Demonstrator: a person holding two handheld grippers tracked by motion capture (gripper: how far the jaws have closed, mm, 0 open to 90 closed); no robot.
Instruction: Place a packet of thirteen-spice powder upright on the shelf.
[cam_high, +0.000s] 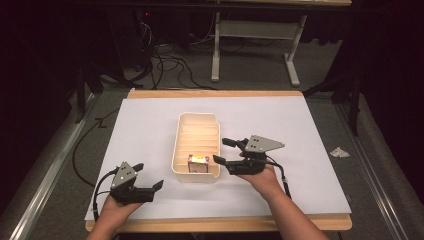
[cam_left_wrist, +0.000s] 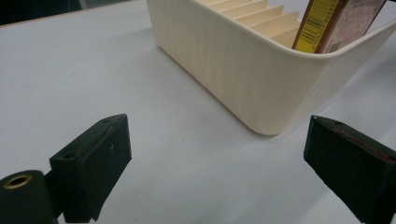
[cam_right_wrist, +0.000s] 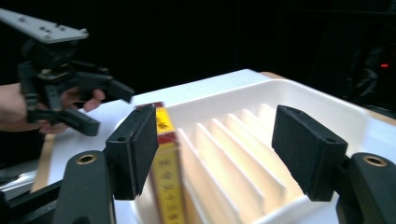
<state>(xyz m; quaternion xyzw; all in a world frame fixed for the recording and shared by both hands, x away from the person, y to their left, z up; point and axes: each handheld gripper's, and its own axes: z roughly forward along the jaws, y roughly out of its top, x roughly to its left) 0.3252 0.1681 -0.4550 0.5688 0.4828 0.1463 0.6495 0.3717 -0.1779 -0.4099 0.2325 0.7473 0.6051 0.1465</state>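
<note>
right claw (cam_high: 224, 150): open, holds nothing | small box (cam_high: 198, 163): upright in tray (cam_high: 196, 120) near-end slot, long axis vertical, just left of right claw | left claw (cam_high: 149, 176): open, farther off, on the counter (cam_high: 150, 125)

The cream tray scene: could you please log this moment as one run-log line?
box: upright in cream tray, near end | right gripper: open, beside box | left gripper: open, apart

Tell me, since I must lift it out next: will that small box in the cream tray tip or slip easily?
The small box stands on edge in the tray's nearest slot, so it probably tips little. Its printed faces look like smooth cardboard: likely light, stiff, perhaps slippery. The right gripper stands open beside it.
</note>
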